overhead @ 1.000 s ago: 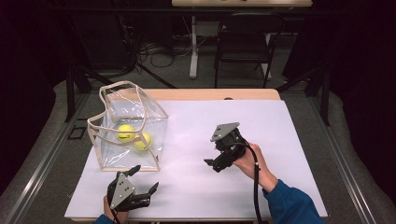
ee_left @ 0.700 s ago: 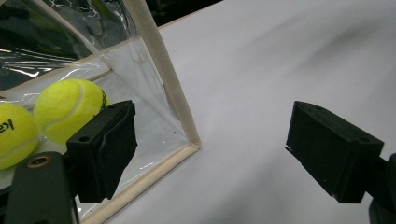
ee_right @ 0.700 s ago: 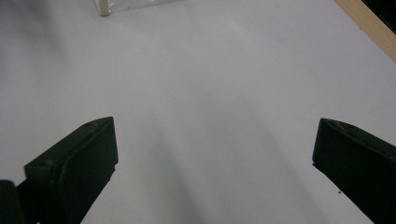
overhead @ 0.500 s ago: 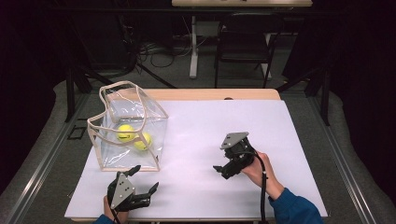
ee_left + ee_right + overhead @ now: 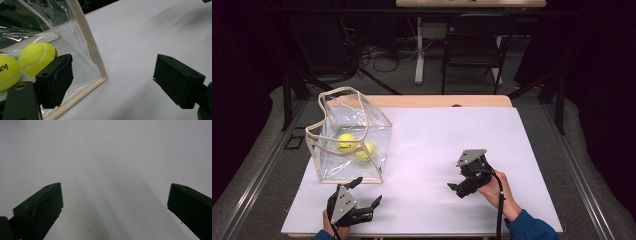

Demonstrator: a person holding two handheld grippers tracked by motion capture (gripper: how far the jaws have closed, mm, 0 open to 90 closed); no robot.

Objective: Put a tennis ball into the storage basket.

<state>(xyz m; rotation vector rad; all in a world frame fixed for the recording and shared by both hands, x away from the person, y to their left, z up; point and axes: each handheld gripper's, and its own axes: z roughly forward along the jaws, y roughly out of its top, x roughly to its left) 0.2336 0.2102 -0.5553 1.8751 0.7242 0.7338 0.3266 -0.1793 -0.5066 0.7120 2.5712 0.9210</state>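
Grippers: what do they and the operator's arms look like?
Both are black, each topped by a grey three-cornered plate. Left gripper; right gripper trails a black cable along the forearm. Fingers are blocky black pads with small holes. Blue sleeve on the right arm.

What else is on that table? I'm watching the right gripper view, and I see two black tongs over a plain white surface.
Observer: A clear bag stands at the left of the white table, well apart from your right tongs.
Operator: Is anything inside it?
Observer: Two yellow tennis balls lie side by side on its floor.
Operator: Where's the other hand?
Observer: The left tongs are open just in front of the bag's near corner and hold nothing.
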